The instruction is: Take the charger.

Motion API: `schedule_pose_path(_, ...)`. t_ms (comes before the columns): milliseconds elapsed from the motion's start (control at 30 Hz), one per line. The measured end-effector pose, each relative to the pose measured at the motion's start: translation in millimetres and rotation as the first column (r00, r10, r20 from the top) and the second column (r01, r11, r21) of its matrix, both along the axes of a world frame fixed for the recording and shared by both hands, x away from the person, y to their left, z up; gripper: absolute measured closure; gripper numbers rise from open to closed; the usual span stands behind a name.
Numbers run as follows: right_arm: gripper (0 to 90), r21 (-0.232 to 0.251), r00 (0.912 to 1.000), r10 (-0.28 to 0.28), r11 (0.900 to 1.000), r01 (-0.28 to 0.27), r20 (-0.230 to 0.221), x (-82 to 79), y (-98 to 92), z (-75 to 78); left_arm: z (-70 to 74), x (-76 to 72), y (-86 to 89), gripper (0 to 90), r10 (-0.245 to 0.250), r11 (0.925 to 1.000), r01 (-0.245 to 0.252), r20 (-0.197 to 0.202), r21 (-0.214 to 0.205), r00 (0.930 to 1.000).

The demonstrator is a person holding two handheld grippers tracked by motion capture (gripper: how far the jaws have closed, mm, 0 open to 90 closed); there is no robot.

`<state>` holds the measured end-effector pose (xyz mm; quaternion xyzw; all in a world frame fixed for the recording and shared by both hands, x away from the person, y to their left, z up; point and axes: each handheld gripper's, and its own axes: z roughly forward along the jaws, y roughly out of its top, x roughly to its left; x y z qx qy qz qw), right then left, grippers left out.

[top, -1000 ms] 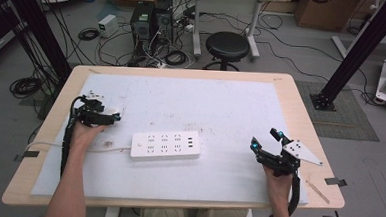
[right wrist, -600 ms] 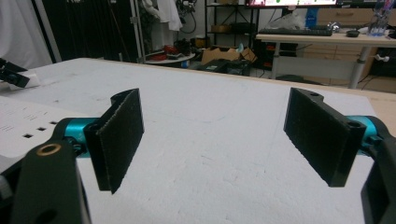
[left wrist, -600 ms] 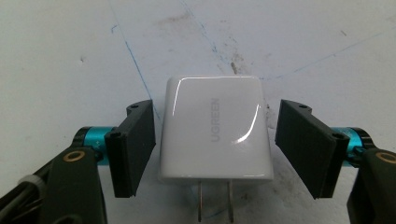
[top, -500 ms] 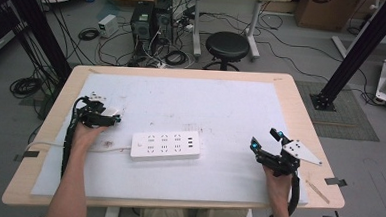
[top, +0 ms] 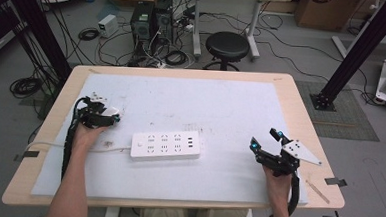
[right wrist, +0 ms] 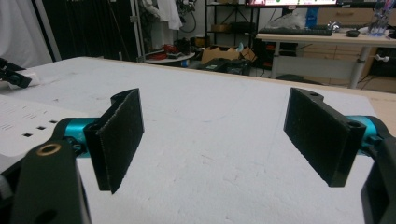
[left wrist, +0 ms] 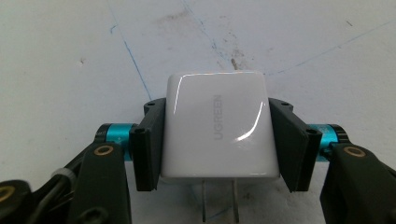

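Left gripper: jaws have just been closing and now clamp the white charger by its 2 side faces, at the left end of the surface, prongs toward the camera. Power strip lies mid-surface, just right of it. Right gripper: jaws spread wide, nothing between. Advice: lift straight, keep the charger square, line the 2 prongs over a socket before pressing; right gripper could steady the strip.

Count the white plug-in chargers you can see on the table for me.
1. The white square plastic charger sits at the table's left side, clamped between the left gripper fingers, left of the white rectangular power strip. None looks hidden.
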<state>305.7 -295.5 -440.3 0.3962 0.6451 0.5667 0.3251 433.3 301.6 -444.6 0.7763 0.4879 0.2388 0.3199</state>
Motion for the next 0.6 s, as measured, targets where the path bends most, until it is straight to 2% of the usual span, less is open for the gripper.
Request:
schedule_pose_path(167, 20.5, 0.009, 0.9998, 0.0, 1.0, 0.0, -0.018, -1.2, 0.9, 0.0, 1.3, -0.8, 1.2, 42.3, -0.003, 1.0, 0.003, 0.001, -0.007, 1.0)
schedule_pose_path(233, 20.5, -0.001, 1.0, 0.001, 1.0, -0.001, -0.001, 0.0, 0.1, 0.0, 2.8, -2.2, -0.1, 42.4, -0.004, 1.0, 0.004, 0.01, -0.001, 0.9999)
schedule_pose_path(267, 20.5, 0.006, 0.9999, 0.002, 1.0, -0.001, -0.012, -0.7, 0.7, 0.0, 4.0, -2.9, -0.4, 42.4, -0.011, 0.9999, 0.011, 0.009, 0.005, 0.9999)
schedule_pose_path(400, 20.5, 0.005, 0.9999, 0.002, 1.0, -0.002, -0.01, -0.5, 0.8, 0.0, 7.7, -6.0, -2.5, 42.4, -0.021, 0.9998, 0.021, 0.02, 0.004, 0.9996)
schedule_pose_path(600, 20.5, 0.001, 0.9999, -0.001, 1.0, 0.001, -0.01, 0.0, 1.1, 0.2, 23.2, -19.2, -8.9, 42.4, -0.023, 0.9996, 0.024, 0.06, -0.016, 0.9979)
